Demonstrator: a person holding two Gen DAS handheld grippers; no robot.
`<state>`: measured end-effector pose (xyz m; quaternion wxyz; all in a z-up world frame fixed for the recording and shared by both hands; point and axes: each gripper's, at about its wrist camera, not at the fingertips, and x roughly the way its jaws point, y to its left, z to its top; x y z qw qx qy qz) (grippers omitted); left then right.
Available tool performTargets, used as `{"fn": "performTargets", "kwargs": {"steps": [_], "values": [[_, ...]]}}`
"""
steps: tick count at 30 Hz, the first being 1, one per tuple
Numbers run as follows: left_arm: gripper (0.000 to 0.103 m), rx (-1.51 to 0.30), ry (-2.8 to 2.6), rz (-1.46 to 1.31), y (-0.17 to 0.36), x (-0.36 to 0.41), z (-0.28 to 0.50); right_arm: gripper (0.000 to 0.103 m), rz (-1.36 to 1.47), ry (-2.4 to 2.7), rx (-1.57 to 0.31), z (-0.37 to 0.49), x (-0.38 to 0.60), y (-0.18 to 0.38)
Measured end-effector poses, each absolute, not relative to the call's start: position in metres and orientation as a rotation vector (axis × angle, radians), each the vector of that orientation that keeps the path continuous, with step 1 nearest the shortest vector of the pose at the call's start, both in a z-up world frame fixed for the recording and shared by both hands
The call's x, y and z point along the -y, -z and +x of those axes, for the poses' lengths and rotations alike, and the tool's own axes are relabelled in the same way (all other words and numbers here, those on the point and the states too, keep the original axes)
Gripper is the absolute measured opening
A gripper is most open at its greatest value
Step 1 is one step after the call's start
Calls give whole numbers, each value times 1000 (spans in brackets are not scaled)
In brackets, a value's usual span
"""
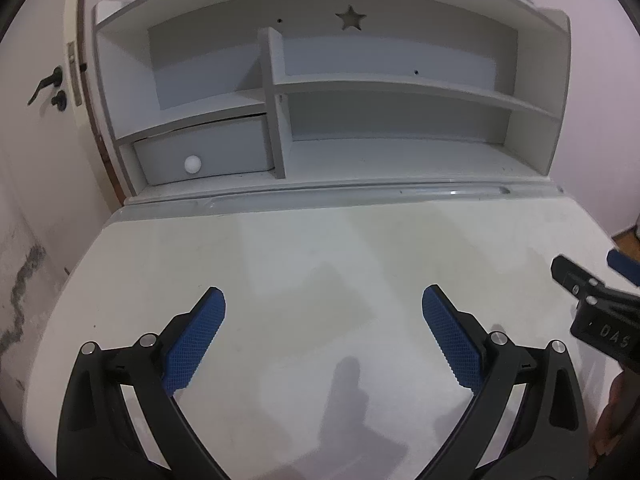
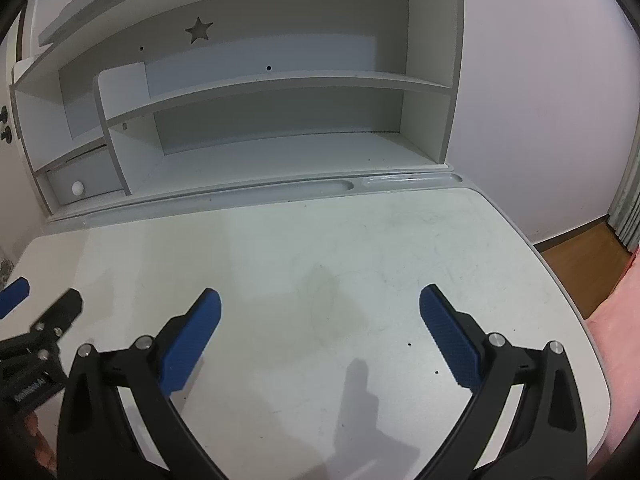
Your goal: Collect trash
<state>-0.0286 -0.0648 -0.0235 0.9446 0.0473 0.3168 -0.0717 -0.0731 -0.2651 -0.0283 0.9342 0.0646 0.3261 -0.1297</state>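
I hold both blue-padded tongs, left (image 1: 323,300) and right (image 2: 320,302), spread wide and empty over the white bench (image 2: 320,240); no trash shows, so its heft and grip stay unjudged.

A white desk (image 2: 280,248) carries a shelf unit (image 1: 400,92) at its back edge — a star cutout (image 1: 351,17) marks the rear panel. Its lower-left drawer (image 1: 224,148) has a round white knob (image 1: 193,164); a door handle (image 1: 45,83) shows at far left.
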Motion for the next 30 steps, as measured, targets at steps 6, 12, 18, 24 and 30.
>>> {"fn": "performTargets", "kwargs": {"steps": [6,12,18,24,30], "values": [[96,-755,167,59,31,61,-22,96,120,273,-696,-67,265,31],[96,-769,177,65,32,61,-21,96,127,280,-705,-66,268,33],[96,-760,159,100,29,62,-23,96,129,284,-707,-64,269,33],[96,-739,80,148,29,66,-28,96,131,291,-701,-65,270,33],[96,-772,123,121,34,63,-24,96,167,266,-809,-57,277,46]]}}
